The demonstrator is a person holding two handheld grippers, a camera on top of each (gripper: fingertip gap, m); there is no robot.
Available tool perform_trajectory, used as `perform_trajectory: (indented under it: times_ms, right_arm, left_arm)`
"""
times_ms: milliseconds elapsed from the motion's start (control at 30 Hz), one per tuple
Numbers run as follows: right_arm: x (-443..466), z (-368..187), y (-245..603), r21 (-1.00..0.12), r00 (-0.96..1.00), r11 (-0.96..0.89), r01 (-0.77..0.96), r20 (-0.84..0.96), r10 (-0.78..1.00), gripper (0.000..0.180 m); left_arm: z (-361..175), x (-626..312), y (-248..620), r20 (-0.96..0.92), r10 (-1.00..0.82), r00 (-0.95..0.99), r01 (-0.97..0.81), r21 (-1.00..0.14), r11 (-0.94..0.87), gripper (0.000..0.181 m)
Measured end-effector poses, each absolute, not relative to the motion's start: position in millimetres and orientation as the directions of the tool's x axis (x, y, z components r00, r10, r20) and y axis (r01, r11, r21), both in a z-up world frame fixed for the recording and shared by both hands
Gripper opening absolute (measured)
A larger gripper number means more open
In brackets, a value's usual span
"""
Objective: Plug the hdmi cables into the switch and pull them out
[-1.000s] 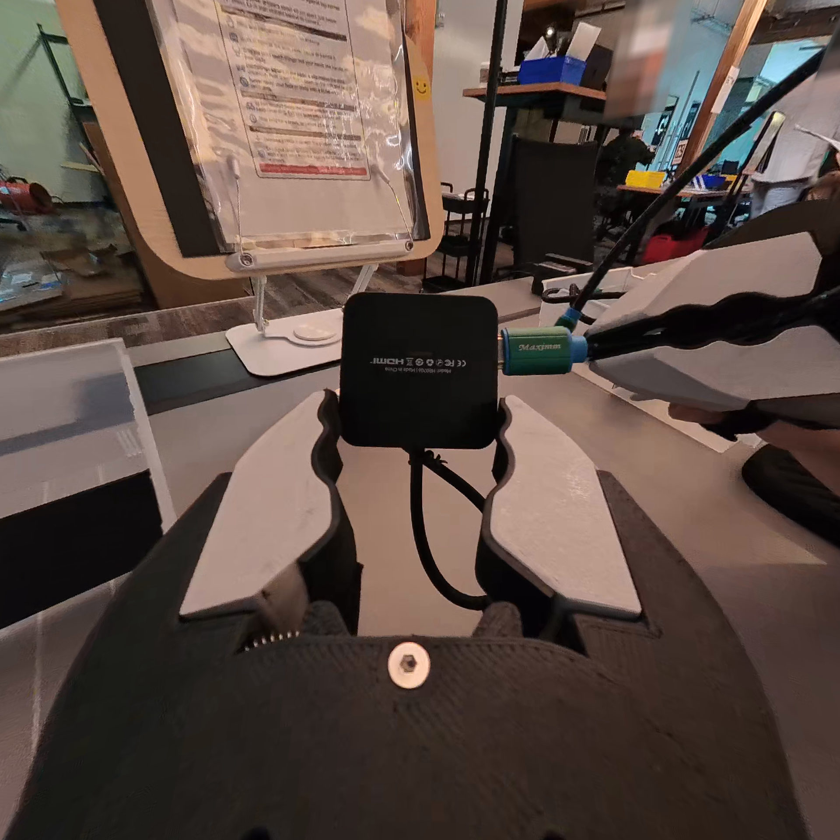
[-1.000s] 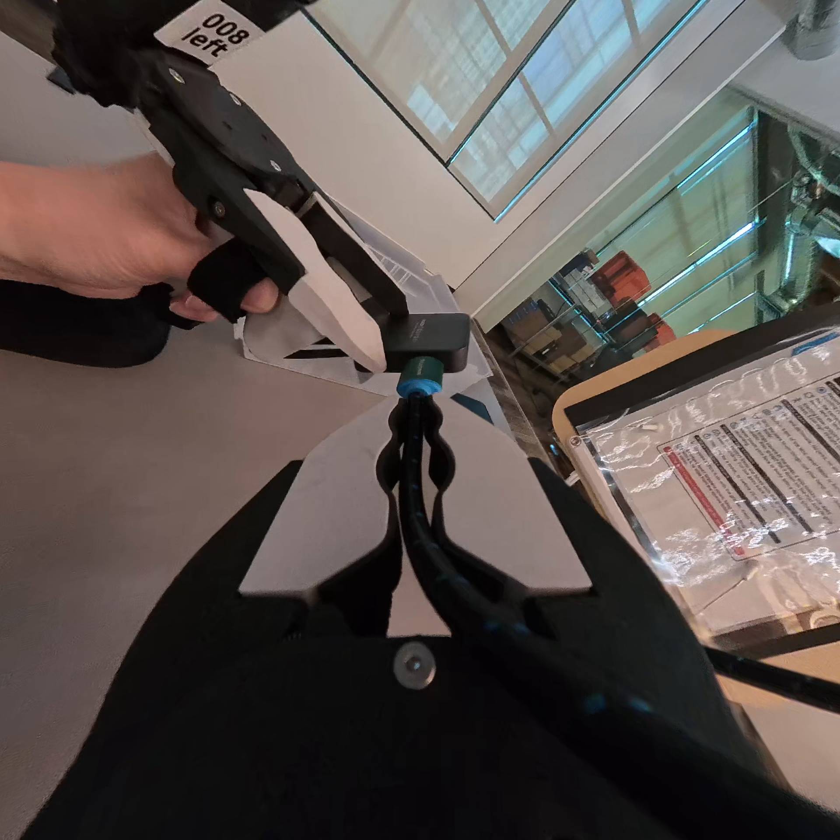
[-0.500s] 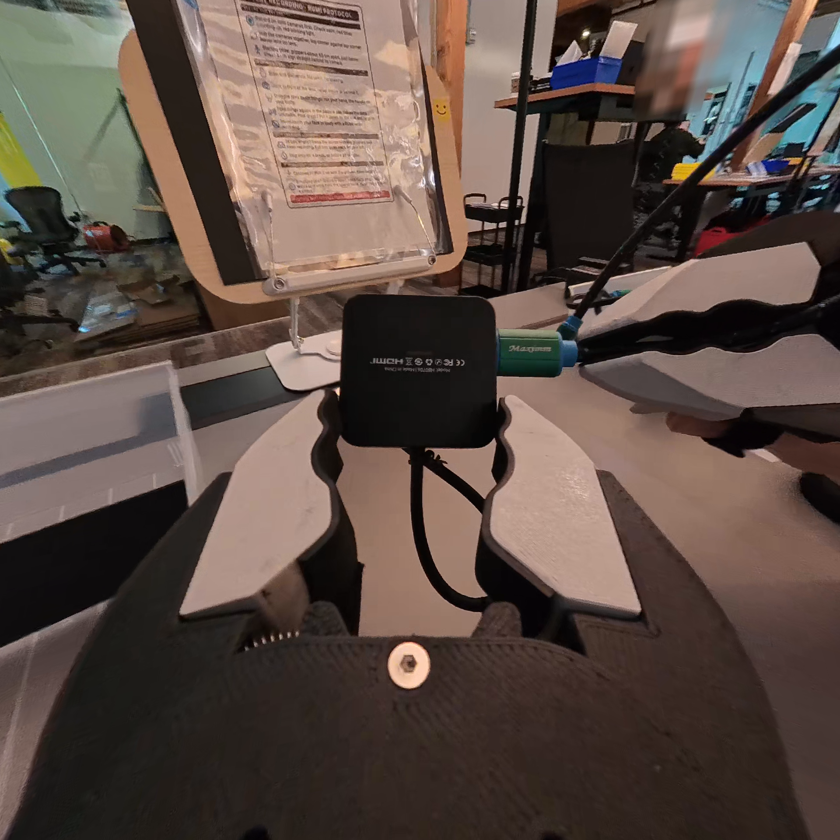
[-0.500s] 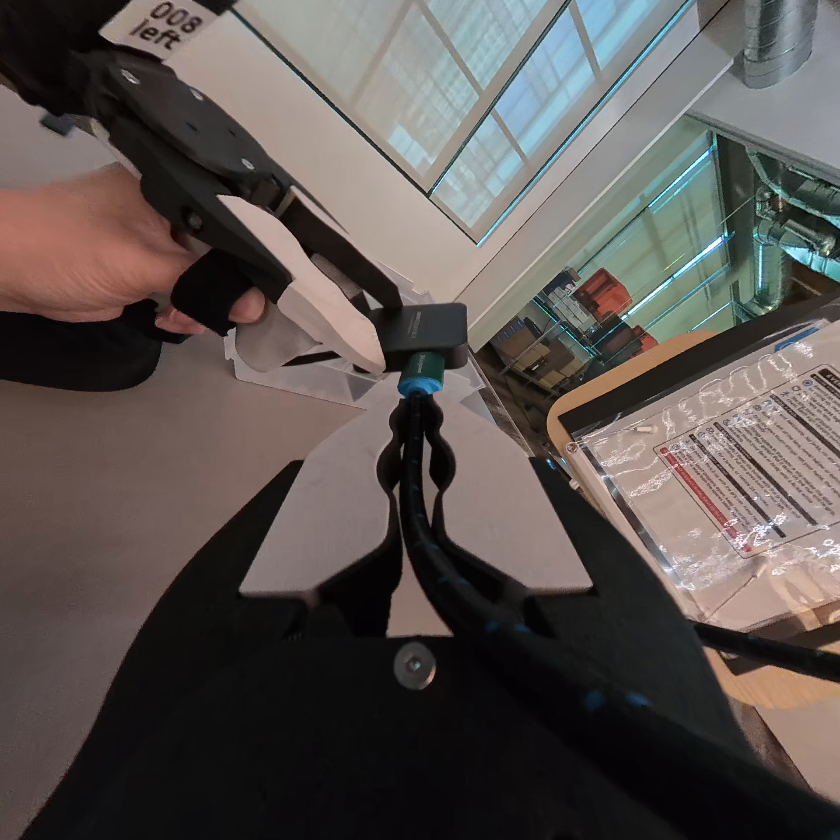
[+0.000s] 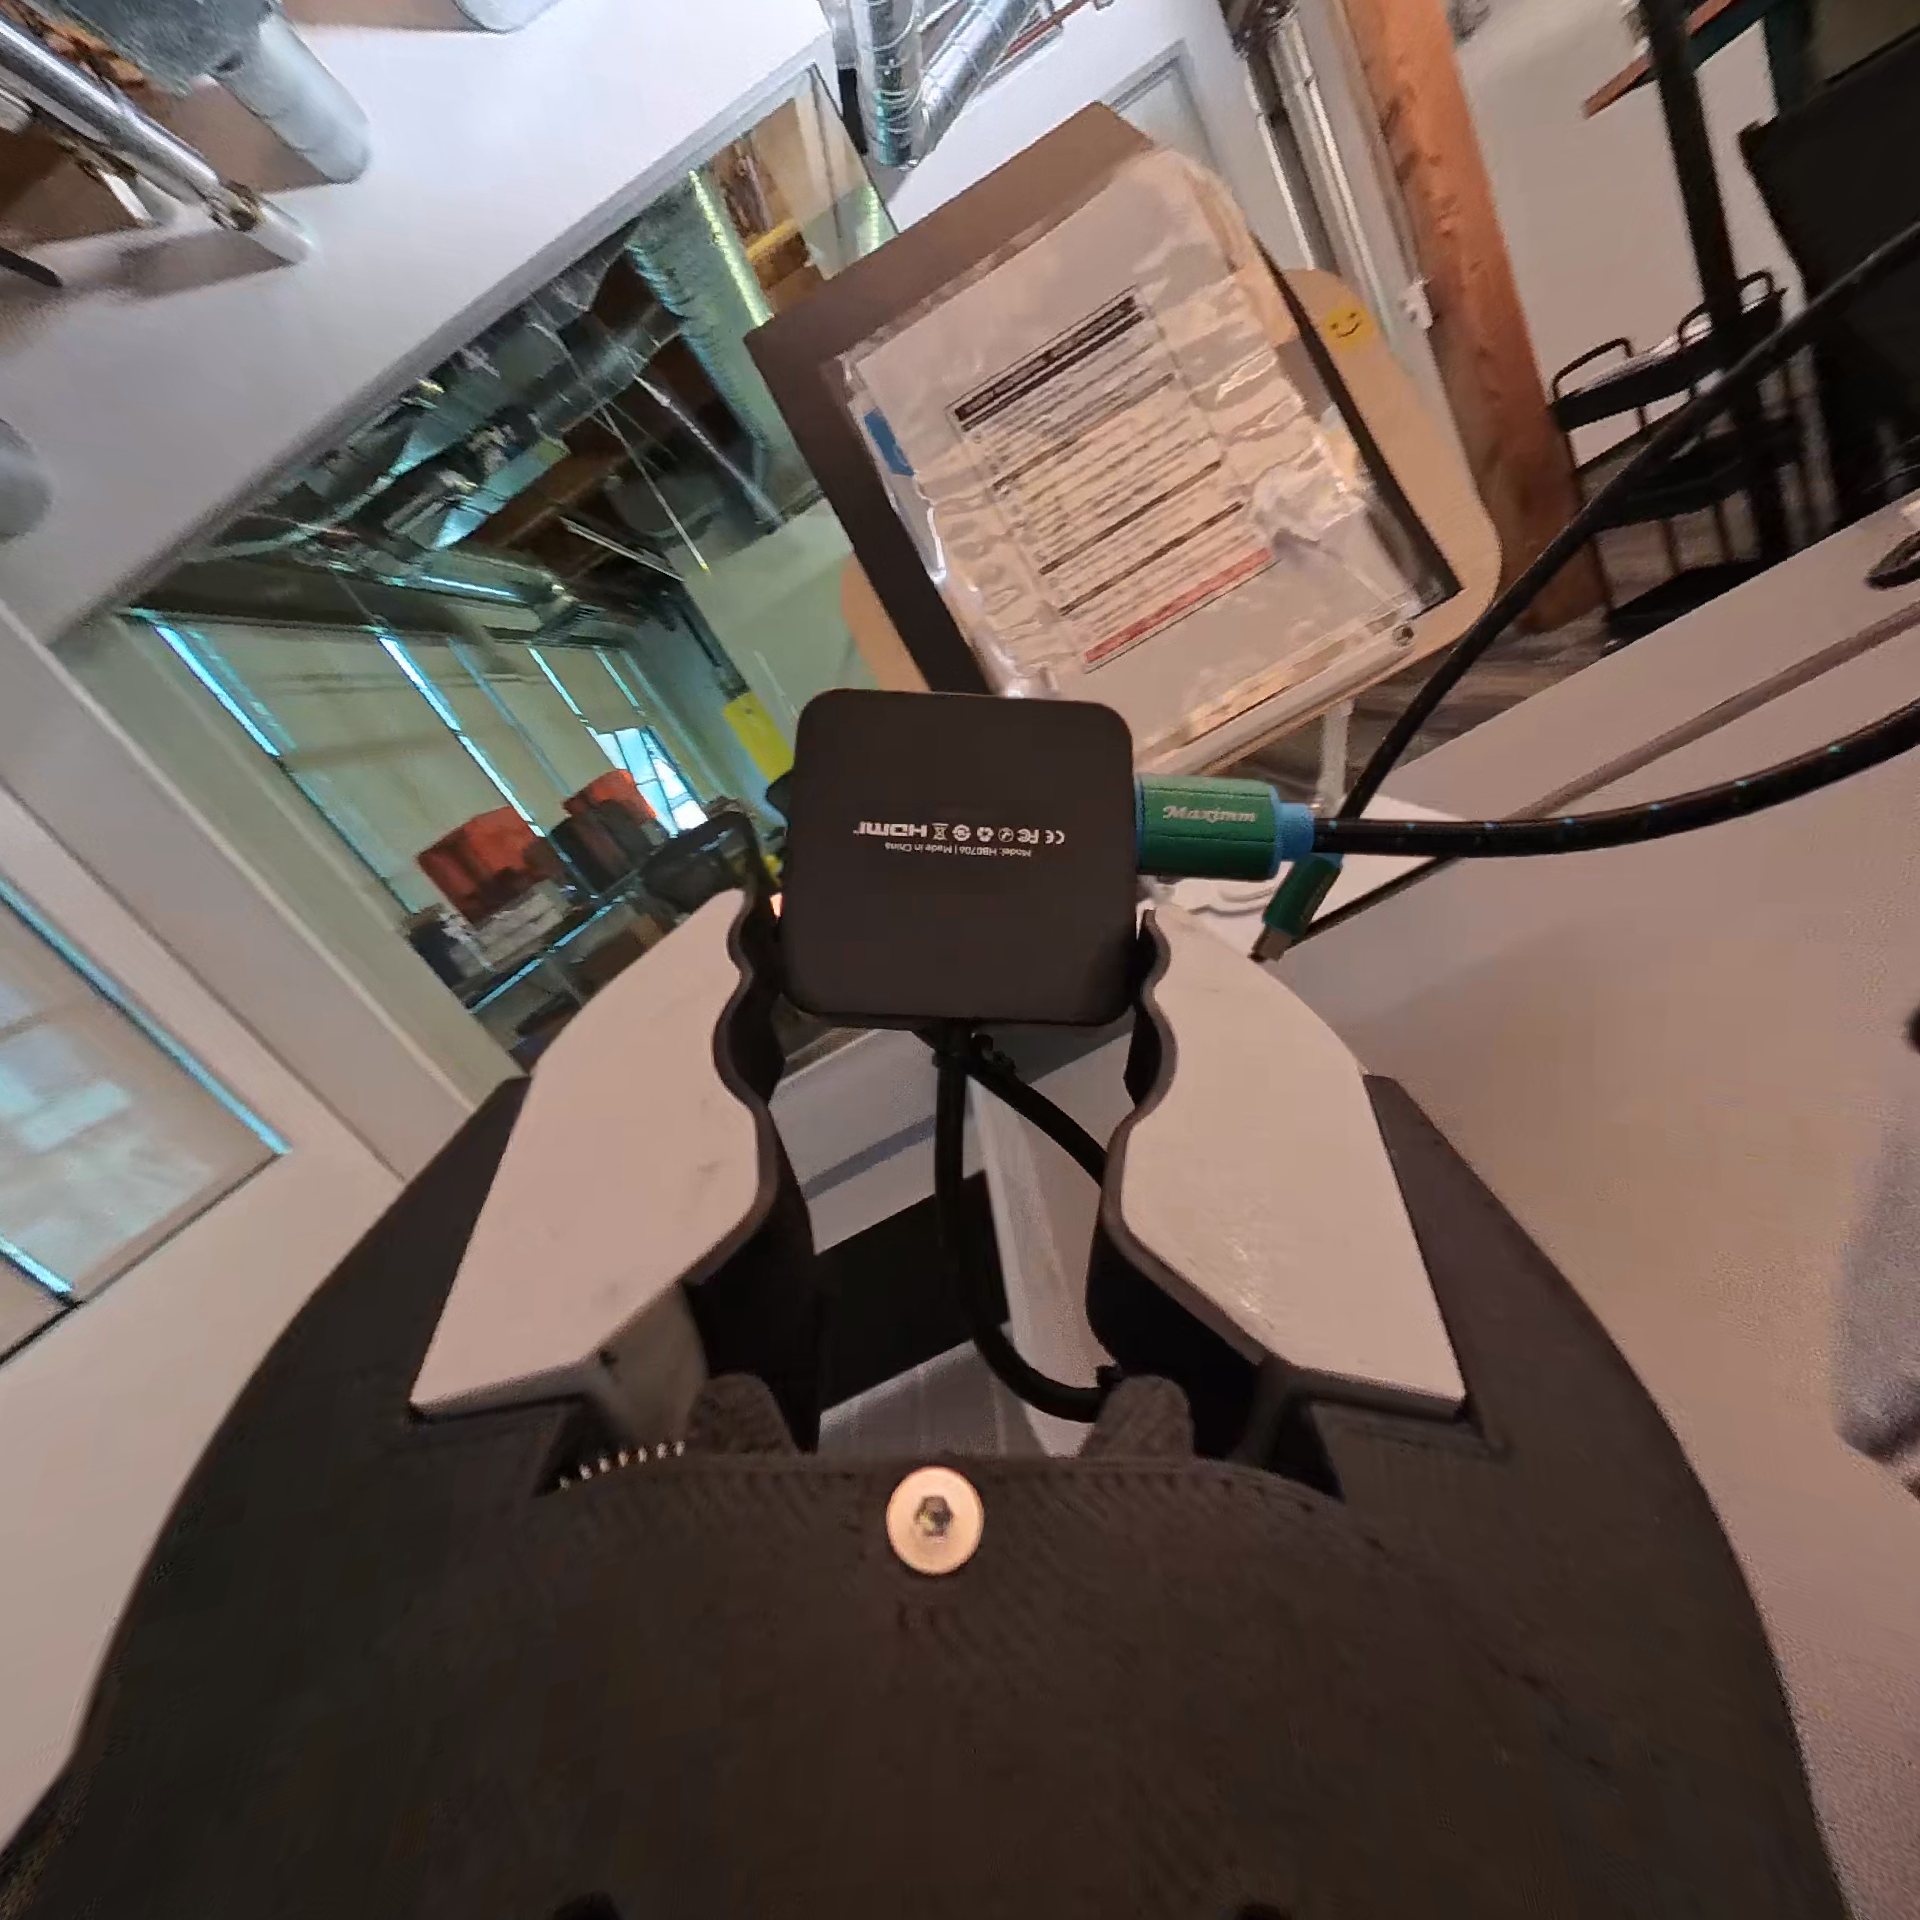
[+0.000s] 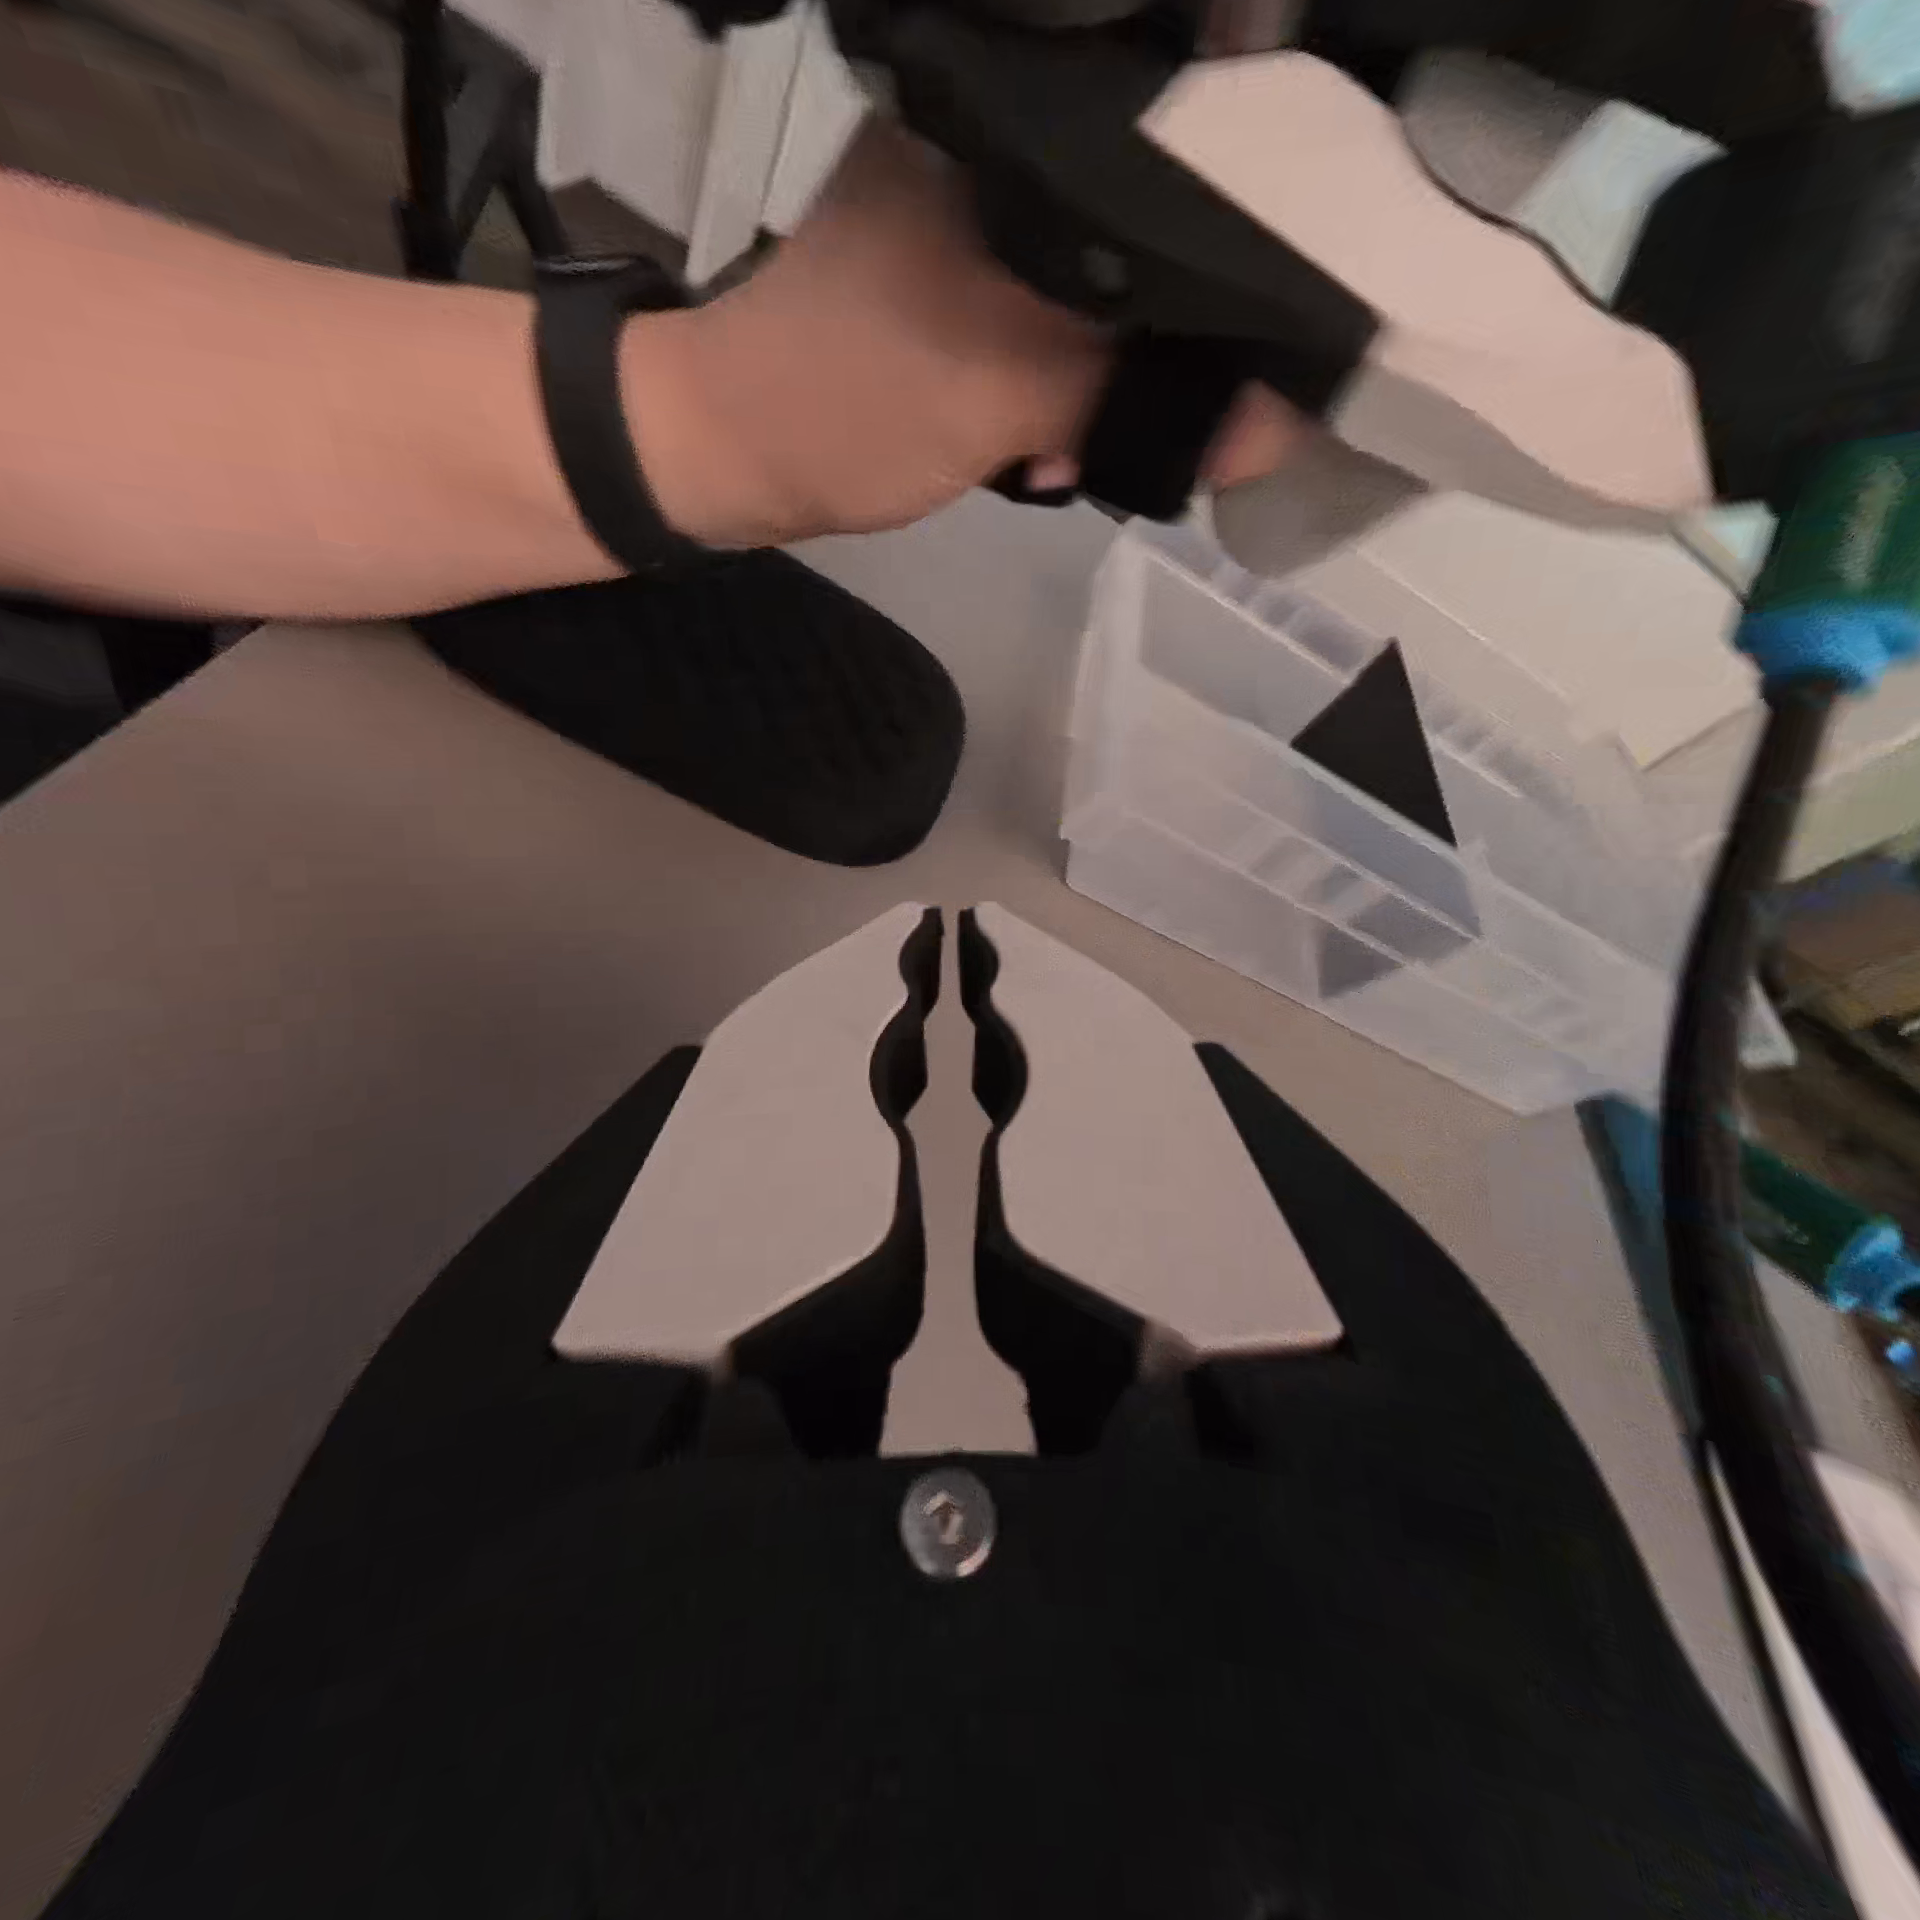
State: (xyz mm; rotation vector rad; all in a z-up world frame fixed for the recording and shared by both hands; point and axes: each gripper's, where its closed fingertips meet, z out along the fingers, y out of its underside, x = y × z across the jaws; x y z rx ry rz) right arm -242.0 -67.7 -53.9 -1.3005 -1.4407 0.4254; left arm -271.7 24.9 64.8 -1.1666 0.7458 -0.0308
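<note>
Left gripper: its two grey fingers pinch the lower edge of the switch, a flat black square box with rounded corners and a strip of pale print across its face, held just ahead of the fingertips. A thin black lead leaves the switch's near edge and loops back between the fingers. On the switch's right side sits a green plug with a blue collar, seated in a port; its black braided cable runs off to the right. A second green plug lies loose just below and beyond the first, on the grey table.

Right gripper: fingers nearly pressed together with only a narrow slit between the tips, holding nothing. Ahead and to its right lies a clear plastic box; at the far right edge hangs the green plug, blurred.
</note>
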Motion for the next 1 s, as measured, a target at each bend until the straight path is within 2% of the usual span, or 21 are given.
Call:
perform_trajectory:
  times_ms: [67,100,233,333,433,500,600,700,767,833,900,1000]
  right_arm:
    - [-254,-46,-82,-0.766,0.147,0.425,0.482,0.549,0.823,0.003]
    - [-257,-34,-82,-0.748,0.182,0.453,0.485,0.593,0.784,0.003]
    - [-239,35,-67,-0.765,0.466,0.436,0.473,0.638,0.614,0.008]
    - [-212,59,-55,-0.855,0.594,0.317,0.411,0.515,0.619,0.028]
    - [-189,67,-44,-0.961,0.66,0.122,0.247,0.259,0.705,0.049]
    - [-180,60,-38,-0.986,0.642,-0.026,0.164,0.087,0.761,0.058]
    - [-176,39,-42,-0.964,0.526,-0.227,0.14,-0.122,0.842,0.052]
    - [-179,26,-62,-0.925,0.327,-0.336,0.179,-0.266,0.907,0.02]
    - [-175,14,-70,-0.887,0.28,-0.382,0.259,-0.31,0.909,0.015]
    - [-172,12,-69,-0.872,0.303,-0.402,0.278,-0.317,0.899,0.014]
    - [-170,19,-66,-0.897,0.332,-0.345,0.275,-0.248,0.91,0.014]
    - [-157,51,-63,-0.955,0.383,-0.199,0.218,-0.103,0.918,0.015]
  left_arm:
    - [65,-275,24,-0.53,-0.373,0.761,-0.362,-0.825,0.433,0.065]
    - [64,-275,24,-0.538,-0.371,0.757,-0.37,-0.821,0.434,0.065]
    - [60,-265,18,-0.589,-0.362,0.722,-0.412,-0.787,0.46,0.065]
    - [53,-244,4,-0.675,-0.36,0.644,-0.463,-0.718,0.52,0.065]
    - [45,-218,-15,-0.767,-0.328,0.552,-0.506,-0.621,0.599,0.065]
    - [41,-202,-30,-0.812,-0.311,0.494,-0.513,-0.561,0.65,0.065]
    - [32,-183,-50,-0.845,-0.329,0.421,-0.485,-0.516,0.706,0.065]
    - [18,-167,-68,-0.852,-0.414,0.321,-0.426,-0.52,0.74,0.065]
    - [9,-162,-74,-0.827,-0.49,0.275,-0.377,-0.562,0.736,0.065]
    - [9,-159,-75,-0.78,-0.555,0.29,-0.326,-0.626,0.709,0.065]
    - [23,-163,-80,-0.708,-0.616,0.347,-0.217,-0.699,0.681,0.061]
    - [52,-180,-85,-0.566,-0.711,0.418,-0.022,-0.789,0.614,0.075]
